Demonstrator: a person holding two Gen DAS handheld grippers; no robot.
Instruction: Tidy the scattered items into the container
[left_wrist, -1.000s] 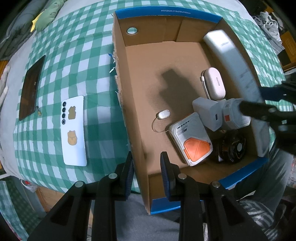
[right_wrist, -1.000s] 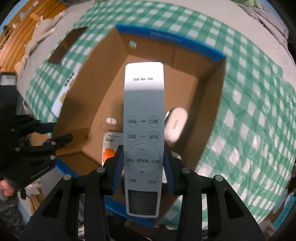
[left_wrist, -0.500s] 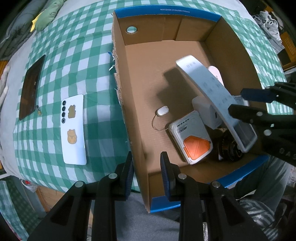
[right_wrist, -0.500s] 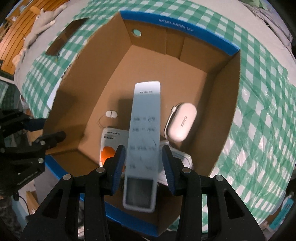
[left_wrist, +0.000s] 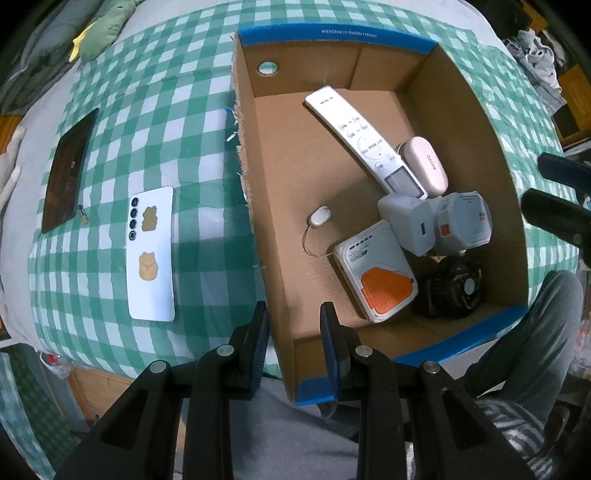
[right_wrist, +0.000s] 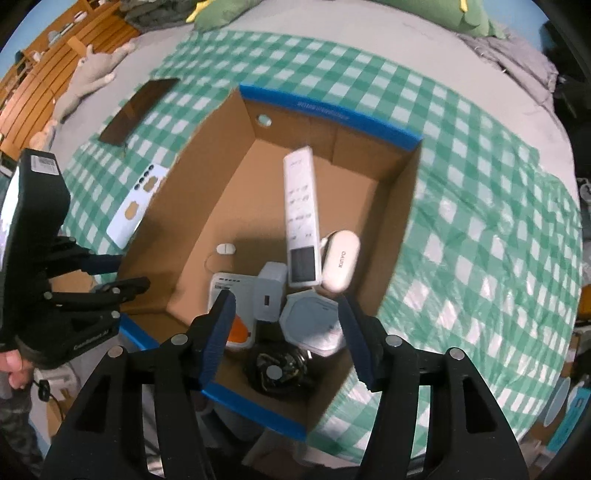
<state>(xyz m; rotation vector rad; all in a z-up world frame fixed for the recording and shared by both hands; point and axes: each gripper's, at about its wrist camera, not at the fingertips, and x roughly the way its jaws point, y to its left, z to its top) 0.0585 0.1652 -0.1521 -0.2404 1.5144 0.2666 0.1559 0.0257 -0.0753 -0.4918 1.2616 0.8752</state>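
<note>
Our right tongs (right_wrist: 286, 332) stood apart and empty above the brown cardboard box (left_wrist: 476, 122), the long white remote (left_wrist: 364, 142) inside; left of our narrowly parted left tongs (left_wrist: 291, 332), the white phone (left_wrist: 151, 254) and dark tablet (left_wrist: 68, 170) remained.

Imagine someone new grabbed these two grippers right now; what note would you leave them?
Right gripper: open, empty, above the cardboard box.
Left gripper: straddling the box's near corner, jaws apart either side of the wall, gripping nothing.
Done: white remote lies in the box with other gadgets.
Left: white phone and dark tablet remain on the checked cloth, left of the box.
</note>
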